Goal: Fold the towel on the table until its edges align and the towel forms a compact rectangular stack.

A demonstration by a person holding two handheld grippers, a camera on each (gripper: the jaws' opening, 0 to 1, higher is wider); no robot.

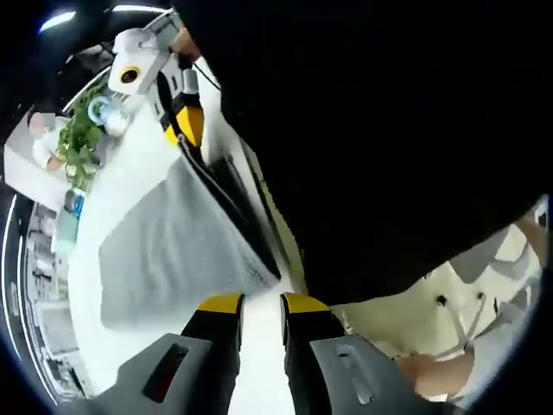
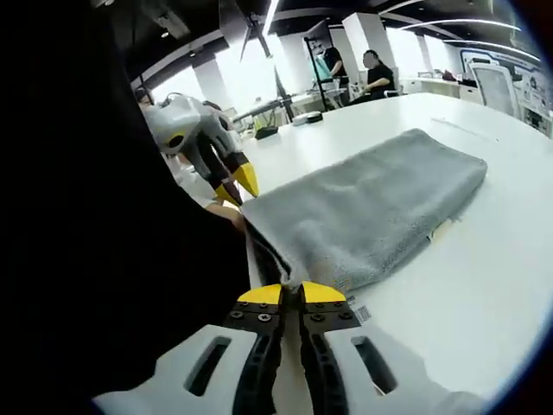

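In the left gripper view the left gripper (image 1: 261, 304) is sitting at the towel's (image 1: 173, 251) near corner, its yellow tips a narrow gap apart with white table (image 1: 130, 186) showing between them. They are gripping nothing; it looks poised to pinch that corner for the next fold.

In the right gripper view the right gripper (image 2: 291, 294) is pressing its tips together right at the other near corner of the towel (image 2: 371, 212). Whether cloth is actually caught between them I cannot tell.

The towel is lying flat on the table (image 2: 484, 285) along the person's side, already doubled into a long grey band, so both claws are stationed at its two near corners, probably to lift the edge evenly.

Farther off, a plant (image 1: 79, 138) is standing on the table beyond the towel.
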